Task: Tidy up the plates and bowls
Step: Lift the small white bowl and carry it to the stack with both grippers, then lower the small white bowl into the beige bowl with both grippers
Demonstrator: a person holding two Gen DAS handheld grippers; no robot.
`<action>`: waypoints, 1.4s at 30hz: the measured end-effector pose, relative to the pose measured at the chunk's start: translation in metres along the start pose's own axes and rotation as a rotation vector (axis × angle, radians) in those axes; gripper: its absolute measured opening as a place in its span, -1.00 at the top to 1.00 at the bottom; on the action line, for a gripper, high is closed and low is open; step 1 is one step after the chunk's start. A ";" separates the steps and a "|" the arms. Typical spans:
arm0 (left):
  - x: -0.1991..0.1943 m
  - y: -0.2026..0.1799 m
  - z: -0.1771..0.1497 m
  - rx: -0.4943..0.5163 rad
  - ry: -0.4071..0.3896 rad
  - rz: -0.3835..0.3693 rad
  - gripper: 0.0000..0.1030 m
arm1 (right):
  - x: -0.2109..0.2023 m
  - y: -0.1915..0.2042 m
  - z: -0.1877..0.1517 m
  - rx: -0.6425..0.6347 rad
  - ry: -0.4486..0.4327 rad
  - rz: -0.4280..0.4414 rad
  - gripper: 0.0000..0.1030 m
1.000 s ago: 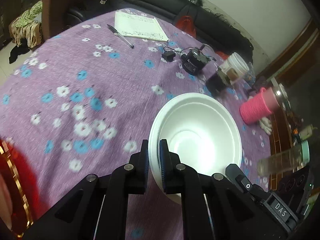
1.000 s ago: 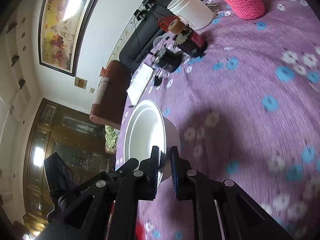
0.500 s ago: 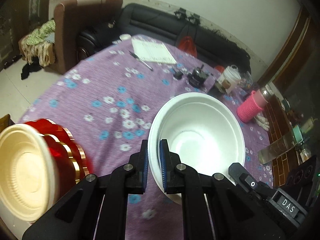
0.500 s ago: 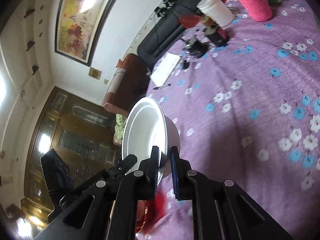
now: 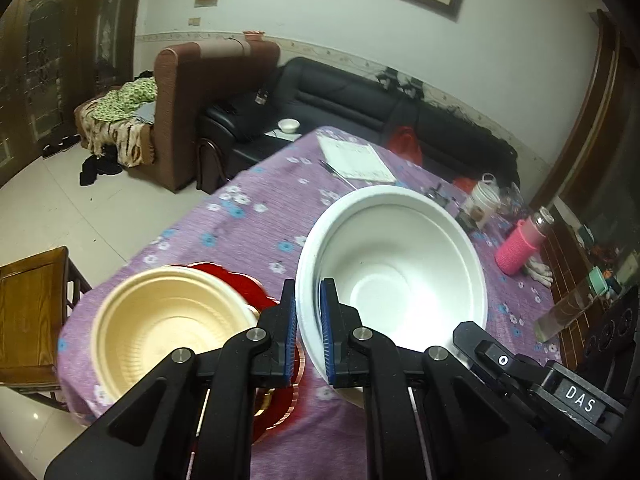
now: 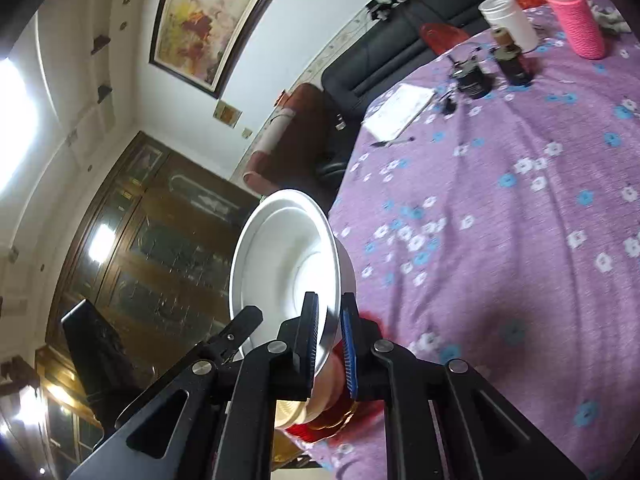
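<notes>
A white bowl [image 5: 394, 264] hangs in the air above the purple flowered table, held by both grippers. My left gripper [image 5: 308, 332] is shut on its near-left rim. My right gripper [image 6: 330, 342] is shut on the opposite rim, with the white bowl [image 6: 284, 256] tilted on edge in the right wrist view. A cream bowl [image 5: 168, 324] sits on a red plate [image 5: 236, 276] at the table's near-left corner, just left of the held bowl. The red plate [image 6: 340, 420] and cream bowl show partly below my right fingers.
A notepad [image 5: 356, 160] and pen lie at the table's far end. A white cup [image 5: 484, 200], a pink bottle [image 5: 520, 248], small dark gadgets [image 6: 472, 80] and a glass [image 5: 568, 308] stand along the right side. A wooden chair [image 5: 28, 304] stands at the left. Sofas stand behind.
Both grippers have carried the white bowl up and toward the near-left corner. The cream bowl and red plate have come fully into view beside it.
</notes>
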State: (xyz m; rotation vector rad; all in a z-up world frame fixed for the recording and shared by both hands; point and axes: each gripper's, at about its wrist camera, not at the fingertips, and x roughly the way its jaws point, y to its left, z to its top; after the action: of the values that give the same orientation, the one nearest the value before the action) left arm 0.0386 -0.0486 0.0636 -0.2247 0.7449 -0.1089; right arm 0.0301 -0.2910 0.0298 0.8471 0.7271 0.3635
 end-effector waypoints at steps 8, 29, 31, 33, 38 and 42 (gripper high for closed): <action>-0.019 0.035 -0.003 -0.023 -0.042 0.029 0.83 | 0.018 0.033 -0.023 -0.043 0.036 0.021 0.79; -0.018 0.087 -0.014 -0.045 -0.028 0.089 0.82 | 0.061 0.066 -0.057 -0.093 0.119 0.003 0.79; -0.013 0.092 -0.018 -0.039 -0.008 0.102 0.82 | 0.067 0.065 -0.062 -0.092 0.139 -0.002 0.79; -0.007 0.097 -0.023 -0.023 0.020 0.120 0.82 | 0.074 0.063 -0.067 -0.092 0.155 -0.015 0.79; 0.004 0.108 -0.031 -0.022 0.074 0.138 0.81 | 0.092 0.055 -0.080 -0.082 0.201 -0.045 0.79; 0.010 0.116 -0.033 -0.027 0.102 0.155 0.80 | 0.103 0.055 -0.088 -0.090 0.228 -0.059 0.79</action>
State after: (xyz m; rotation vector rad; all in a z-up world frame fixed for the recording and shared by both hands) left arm 0.0255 0.0571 0.0051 -0.1875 0.8631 0.0369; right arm 0.0400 -0.1513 -0.0109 0.7044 0.9387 0.4409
